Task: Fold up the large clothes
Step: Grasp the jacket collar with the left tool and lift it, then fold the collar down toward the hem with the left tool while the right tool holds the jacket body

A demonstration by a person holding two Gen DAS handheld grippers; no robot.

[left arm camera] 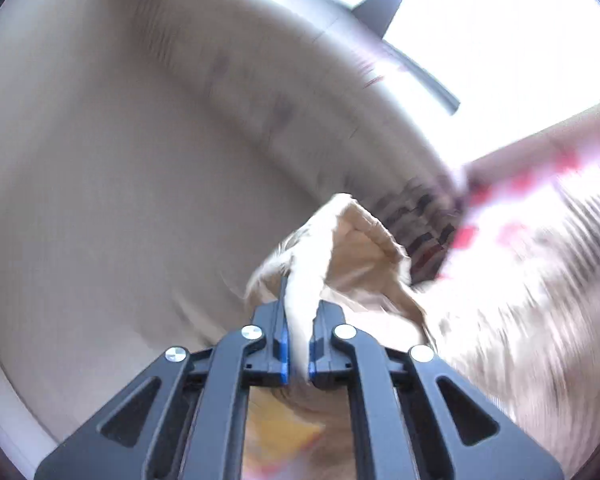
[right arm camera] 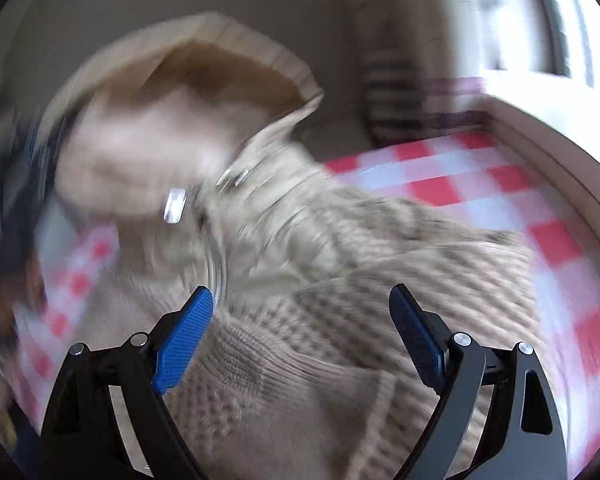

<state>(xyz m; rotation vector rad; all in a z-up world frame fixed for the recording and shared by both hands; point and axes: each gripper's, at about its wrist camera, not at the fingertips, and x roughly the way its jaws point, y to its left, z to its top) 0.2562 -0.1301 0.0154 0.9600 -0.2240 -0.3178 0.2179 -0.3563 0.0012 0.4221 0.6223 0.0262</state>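
A beige cable-knit sweater [right arm camera: 340, 280] lies on a red-and-white checked cloth [right arm camera: 460, 184]. In the left wrist view my left gripper [left arm camera: 302, 308] is shut on a fold of the sweater [left arm camera: 364, 248], and the fabric stands up between the blue pads. The right wrist view shows one part of the sweater lifted [right arm camera: 180, 120] at the upper left, blurred by motion. My right gripper [right arm camera: 300, 292] hangs open over the sweater's body with nothing between its fingers [right arm camera: 184, 336].
A dark striped fabric [right arm camera: 392, 92] lies at the far end of the checked cloth. A pale raised edge [right arm camera: 540, 128] runs along the right, under a bright window [right arm camera: 560, 20]. A beige wall [left arm camera: 100, 160] fills the left wrist view.
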